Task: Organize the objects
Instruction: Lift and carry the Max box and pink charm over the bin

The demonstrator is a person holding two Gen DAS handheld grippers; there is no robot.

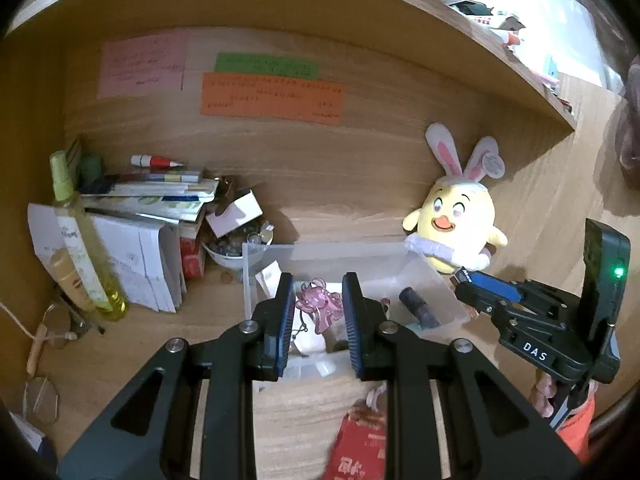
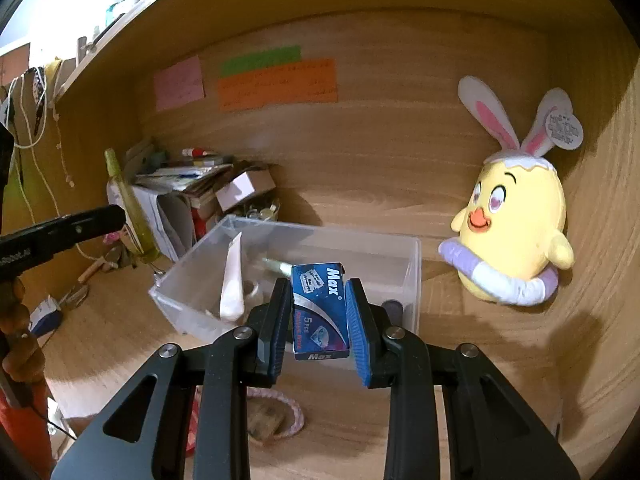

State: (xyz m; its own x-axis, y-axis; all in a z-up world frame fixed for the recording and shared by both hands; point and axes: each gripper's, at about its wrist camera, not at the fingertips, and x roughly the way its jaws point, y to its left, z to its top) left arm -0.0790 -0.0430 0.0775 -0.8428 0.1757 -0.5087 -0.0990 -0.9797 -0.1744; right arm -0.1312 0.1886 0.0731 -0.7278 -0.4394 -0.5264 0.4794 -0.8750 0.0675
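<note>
A pink see-through charm (image 1: 320,306) with a thin chain hanging from it sits between the blue pads of my left gripper (image 1: 318,280), which is shut on it above the clear plastic bin (image 1: 328,249). My right gripper (image 2: 318,286) is shut on a small blue "Max" razor-blade box (image 2: 319,312), held upright just in front of the bin's (image 2: 320,233) near wall. In the left wrist view the right gripper (image 1: 460,278) comes in from the right with the blue box (image 1: 490,285) at the bin's right corner. A white tube (image 2: 232,284) and a dark cylinder (image 1: 418,306) lie in the bin.
A yellow plush chick with bunny ears (image 2: 516,232) leans on the back wall right of the bin. To the left are stacked books and papers (image 1: 152,208), a yellow-green bottle (image 1: 86,248), a bowl of small items (image 1: 236,248) and glasses (image 1: 42,398). A red packet (image 1: 362,444) lies in front.
</note>
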